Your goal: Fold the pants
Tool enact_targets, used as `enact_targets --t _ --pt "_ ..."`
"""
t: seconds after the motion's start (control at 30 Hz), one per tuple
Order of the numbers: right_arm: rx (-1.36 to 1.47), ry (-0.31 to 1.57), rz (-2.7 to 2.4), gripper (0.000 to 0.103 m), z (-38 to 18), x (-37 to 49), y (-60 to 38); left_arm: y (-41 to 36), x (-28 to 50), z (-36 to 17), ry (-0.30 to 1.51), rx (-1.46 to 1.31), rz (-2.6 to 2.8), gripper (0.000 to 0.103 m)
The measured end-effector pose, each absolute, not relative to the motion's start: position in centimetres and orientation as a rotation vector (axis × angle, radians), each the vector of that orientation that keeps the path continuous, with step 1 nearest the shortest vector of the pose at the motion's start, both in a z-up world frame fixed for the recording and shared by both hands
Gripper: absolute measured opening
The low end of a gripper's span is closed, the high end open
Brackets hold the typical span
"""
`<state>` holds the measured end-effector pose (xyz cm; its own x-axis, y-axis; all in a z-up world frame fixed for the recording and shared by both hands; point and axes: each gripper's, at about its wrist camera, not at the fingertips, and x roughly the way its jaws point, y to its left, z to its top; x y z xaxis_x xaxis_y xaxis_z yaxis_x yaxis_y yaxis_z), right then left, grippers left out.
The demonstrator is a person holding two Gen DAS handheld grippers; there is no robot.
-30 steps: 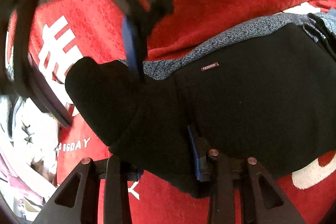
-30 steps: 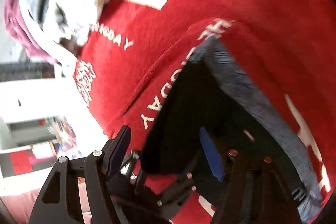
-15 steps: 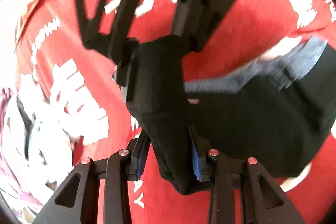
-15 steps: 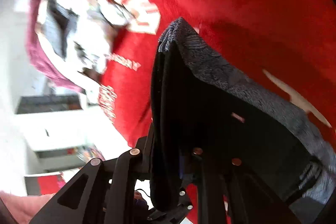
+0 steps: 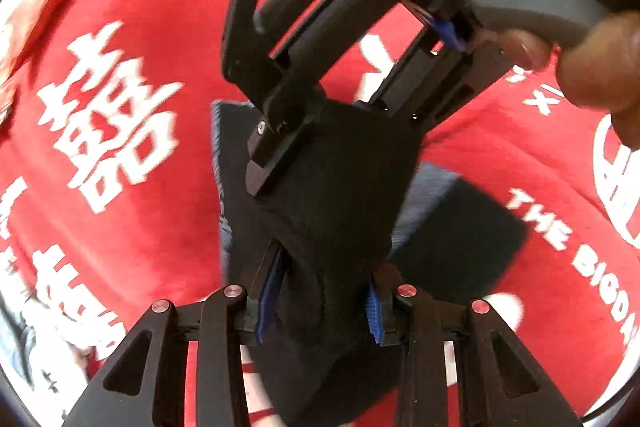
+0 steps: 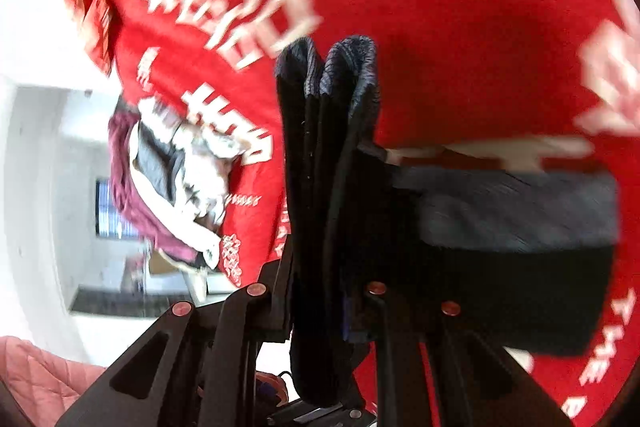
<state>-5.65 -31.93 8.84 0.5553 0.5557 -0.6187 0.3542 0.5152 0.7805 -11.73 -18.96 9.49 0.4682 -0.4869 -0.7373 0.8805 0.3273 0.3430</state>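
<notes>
Red cloth with white lettering; white wall, dark window beyond.

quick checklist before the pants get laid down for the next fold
1. Left gripper clamped on black pants: ok.
2. Right gripper clamped on the pants' bunched layers: ok.
3. Grey waistband edges lined up: cannot tell, blurred.
4. Bare red cloth ahead to lay the pants on: ok.
5. Clothes pile apart from the pants: ok.
6. Lower pants flat on the cloth: cannot tell.
</notes>
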Motion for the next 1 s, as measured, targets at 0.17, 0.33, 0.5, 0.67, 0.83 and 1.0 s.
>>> enact_targets --t 0.17,0.33,0.5,0.67,0.83,1.0 --pt "1.125 1.04 0.02 0.019 3.8 -13.2 -37.2 -23.5 -16.7 4.2 0.605 0.924 -1.018 0.037" --pt "1.125 1.109 -0.081 0.018 -2.6 -16.5 -39.4 -25.5 -18.5 0.0 0.654 1.019 -1.01 0.037" --pt "1.177 1.074 -0.094 0.021 -5.1 -17.6 -40.0 -24.5 -17.7 1.1 0.675 1.023 -1.032 0.059" --pt "1.081 1.129 -0.163 0.031 -3.3 -18.2 -39.5 -21.2 -14.8 4.8 0.784 0.919 -1.073 0.079" --pt "0.981 1.213 -0.283 0.058 -2.1 -18.3 -37.6 -17.9 -10.8 6.1 0.956 0.808 -0.997 0.103" --pt "0.947 1.247 -0.38 0.062 -2.8 -20.1 -35.3 -14.8 -6.6 5.8 1.148 0.659 -0.859 0.103"
